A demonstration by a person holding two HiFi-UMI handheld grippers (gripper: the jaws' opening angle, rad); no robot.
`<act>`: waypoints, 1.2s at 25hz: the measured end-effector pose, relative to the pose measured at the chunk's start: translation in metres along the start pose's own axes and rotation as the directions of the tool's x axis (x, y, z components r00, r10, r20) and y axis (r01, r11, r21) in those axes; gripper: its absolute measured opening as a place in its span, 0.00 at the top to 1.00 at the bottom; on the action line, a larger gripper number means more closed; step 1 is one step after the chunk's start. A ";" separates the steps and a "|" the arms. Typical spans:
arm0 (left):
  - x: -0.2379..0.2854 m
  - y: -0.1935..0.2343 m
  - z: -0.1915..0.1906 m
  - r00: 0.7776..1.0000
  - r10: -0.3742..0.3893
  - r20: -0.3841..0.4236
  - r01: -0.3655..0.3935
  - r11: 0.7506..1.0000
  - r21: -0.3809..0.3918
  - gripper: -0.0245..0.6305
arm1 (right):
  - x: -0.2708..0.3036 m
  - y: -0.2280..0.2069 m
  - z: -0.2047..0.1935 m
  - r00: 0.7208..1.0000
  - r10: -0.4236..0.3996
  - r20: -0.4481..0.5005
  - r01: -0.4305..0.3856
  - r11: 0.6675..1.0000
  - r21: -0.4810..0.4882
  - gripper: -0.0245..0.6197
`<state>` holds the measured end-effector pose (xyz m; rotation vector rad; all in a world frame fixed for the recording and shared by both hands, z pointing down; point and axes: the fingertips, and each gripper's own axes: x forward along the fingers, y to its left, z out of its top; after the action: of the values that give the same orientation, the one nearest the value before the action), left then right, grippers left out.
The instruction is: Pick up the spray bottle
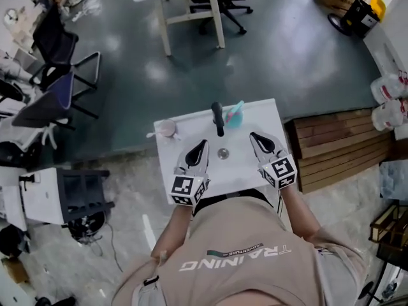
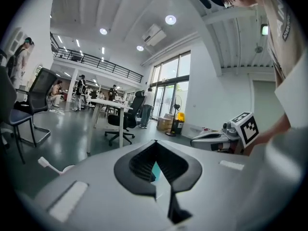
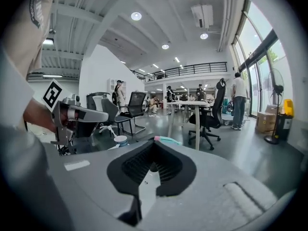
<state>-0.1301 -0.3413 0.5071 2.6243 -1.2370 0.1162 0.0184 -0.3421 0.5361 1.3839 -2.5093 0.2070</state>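
Observation:
The teal spray bottle (image 1: 234, 115) is at the far edge of the small white table (image 1: 268, 116), with a long black part (image 1: 218, 117) right beside it. Both grippers hover over the near half of the table and point at the bottle, well short of it. My left gripper (image 1: 204, 143) has its jaws together with nothing held; a sliver of teal (image 2: 155, 171) shows through them in the left gripper view. My right gripper (image 1: 253, 134) is shut and empty too, and the bottle's teal top (image 3: 169, 140) peeks just over its jaws (image 3: 154, 139).
A pale cup (image 1: 167, 128) stands at the table's far left corner, also seen as the cup (image 3: 120, 140). A small round metal piece (image 1: 223, 153) lies between the grippers. A wooden pallet (image 1: 338, 145) is to the right, office chairs (image 1: 57, 75) and a white desk (image 1: 191, 5) beyond.

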 end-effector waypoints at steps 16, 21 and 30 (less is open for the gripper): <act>-0.004 -0.002 -0.013 0.999 0.010 -0.036 -0.012 0.999 -0.048 0.94 | 0.005 -0.013 -0.002 0.999 -0.012 -0.032 0.011 1.000 -0.012 0.88; -0.005 -0.006 -0.014 0.998 0.047 -0.052 -0.049 0.998 -0.038 0.94 | 0.024 -0.022 -0.012 0.998 0.031 -0.056 -0.032 0.999 -0.023 0.72; -0.013 0.003 -0.024 0.988 0.133 -0.085 -0.138 0.988 -0.064 0.94 | 0.071 -0.054 -0.040 0.997 0.029 -0.076 -0.031 0.999 -0.029 0.68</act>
<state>-0.1405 -0.3274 0.5285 2.4511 -1.3657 0.1968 0.0344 -0.4180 0.5958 1.3030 -2.4630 0.2224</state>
